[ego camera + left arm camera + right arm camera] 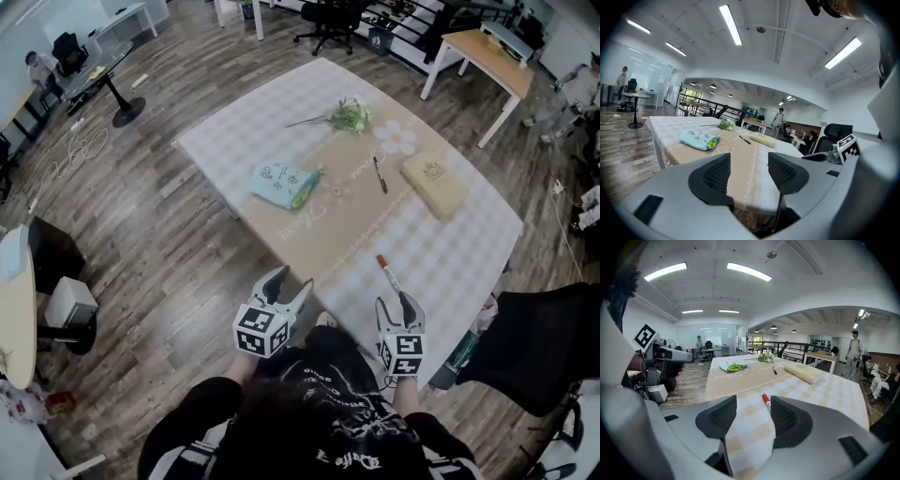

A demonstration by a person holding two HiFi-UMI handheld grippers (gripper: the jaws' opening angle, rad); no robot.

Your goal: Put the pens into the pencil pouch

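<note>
A light blue pencil pouch (284,184) with a green end lies on the tan runner at the table's left; it also shows as the pouch (700,139) and pouch (731,366). A black pen (380,174) lies mid-table, seen too as the pen (744,139) and pen (774,371). A red-capped marker (388,274) lies near the front edge. My right gripper (395,305) is open just behind that marker (766,401), whose rear end hides behind the right jaw of the gripper (753,413). My left gripper (288,283) hangs open and empty off the table's front edge, also seen as the gripper (749,171).
A tan rectangular case (434,183) lies right of the black pen. A sprig of flowers (349,116) and a white flower-shaped mat (397,138) sit at the far end. A black chair (553,342) stands close on the right, a wooden table (487,56) beyond.
</note>
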